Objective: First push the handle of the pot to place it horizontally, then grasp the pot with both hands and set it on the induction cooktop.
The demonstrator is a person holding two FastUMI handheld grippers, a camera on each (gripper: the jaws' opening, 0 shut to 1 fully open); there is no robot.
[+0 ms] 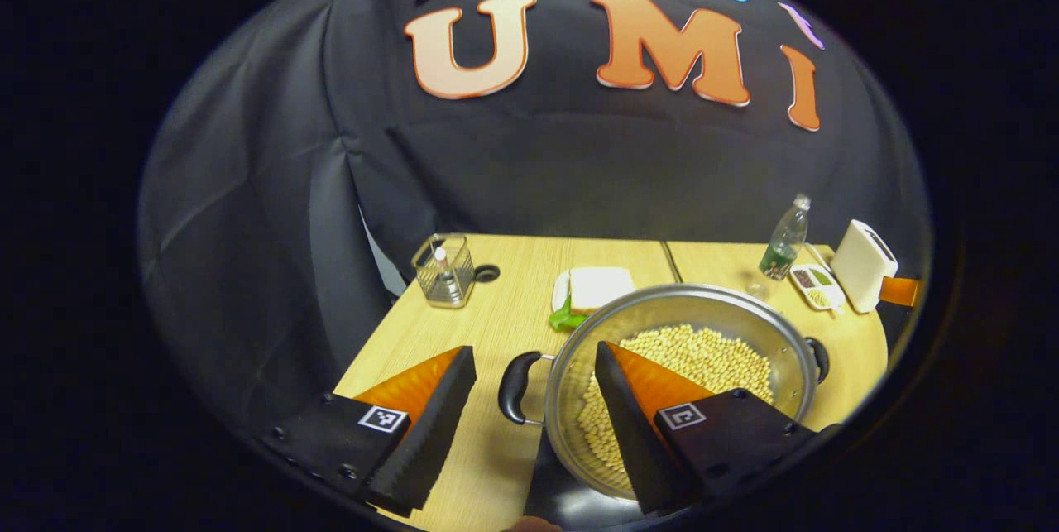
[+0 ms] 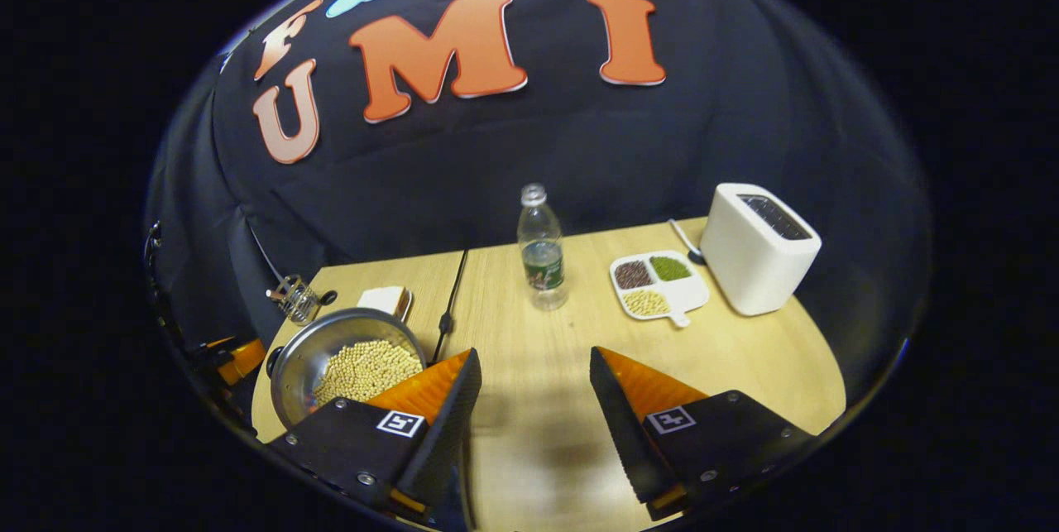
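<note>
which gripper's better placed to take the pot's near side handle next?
Left. The left gripper is open, its fingers either side of the pot's black side handle. The right gripper is open over bare table, with the pot off to its left.

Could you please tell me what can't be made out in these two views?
- Left gripper view: cooktop cut off by the lower edge, under the pot.
- Left gripper view: pot's near wall, behind a finger.
- Right gripper view: rack contents, too small.

Shiny metal pot (image 1: 678,333), matt wood-grain table (image 2: 529,400), cloth wall (image 2: 513,160).
</note>
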